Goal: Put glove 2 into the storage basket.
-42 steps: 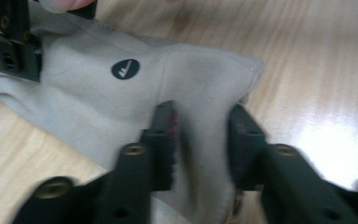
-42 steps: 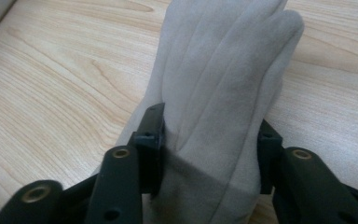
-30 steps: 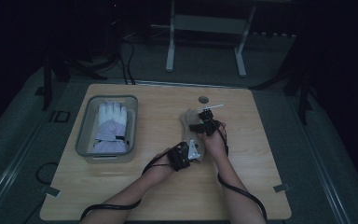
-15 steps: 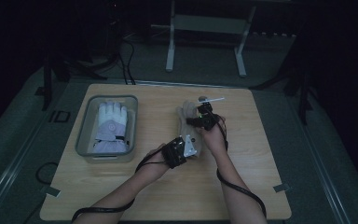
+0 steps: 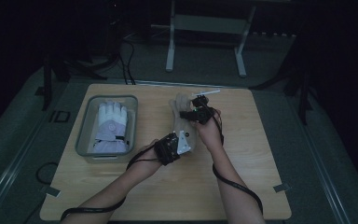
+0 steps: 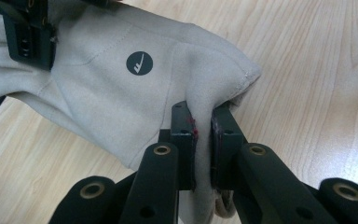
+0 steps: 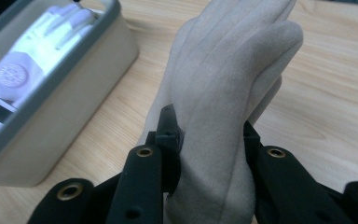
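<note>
Beige glove [image 6: 102, 88] cuff pinched in left tool [image 6: 203, 140], fingers clamped in right tool [image 7: 209, 140], fingertips dim from above

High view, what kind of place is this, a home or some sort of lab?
Probably a lab or recording setup, not a home: a lone wooden table in a dark room, cables trailing over the carpeted floor, a metal stand behind, and a grey bin holding a white glove.

Round dark badge with a white tick-like mark on the beige glove [image 6: 121, 79], no legible words
</note>
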Demonstrator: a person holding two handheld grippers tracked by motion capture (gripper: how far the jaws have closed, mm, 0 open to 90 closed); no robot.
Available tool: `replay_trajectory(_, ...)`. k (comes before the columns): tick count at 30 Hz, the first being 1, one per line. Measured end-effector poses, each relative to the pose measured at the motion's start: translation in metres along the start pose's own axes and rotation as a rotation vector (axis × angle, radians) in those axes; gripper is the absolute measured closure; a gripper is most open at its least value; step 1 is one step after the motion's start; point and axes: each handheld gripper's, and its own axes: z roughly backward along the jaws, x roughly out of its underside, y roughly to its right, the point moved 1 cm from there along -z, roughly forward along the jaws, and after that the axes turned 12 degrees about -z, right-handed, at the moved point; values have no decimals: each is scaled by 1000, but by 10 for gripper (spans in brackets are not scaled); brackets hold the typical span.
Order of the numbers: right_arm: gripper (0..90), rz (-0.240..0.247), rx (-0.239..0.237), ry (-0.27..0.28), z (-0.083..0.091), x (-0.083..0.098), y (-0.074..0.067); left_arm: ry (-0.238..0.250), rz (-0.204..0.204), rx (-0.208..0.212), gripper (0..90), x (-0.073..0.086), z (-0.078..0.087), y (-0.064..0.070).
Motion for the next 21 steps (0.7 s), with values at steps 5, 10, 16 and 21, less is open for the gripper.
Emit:
replay_trajectory(5, 716, 15, -21, 18, 4, -10, -14, -7, -9, -25, 828, 2, 15, -8)
replay_trajectory(10, 716, 32, -37, 29, 4, -19, -31, -15, -1, -47, 828, 7, 28, -14)
replay_trajectory(16, 715, 51, -57, 34, -3, -27, -51, -31, 12, -70, 828, 18, 40, -20)
replay_trajectory(21, 715, 72, -67, 31, -11, -34, -68, -46, 33, -86, 828, 30, 53, -27)
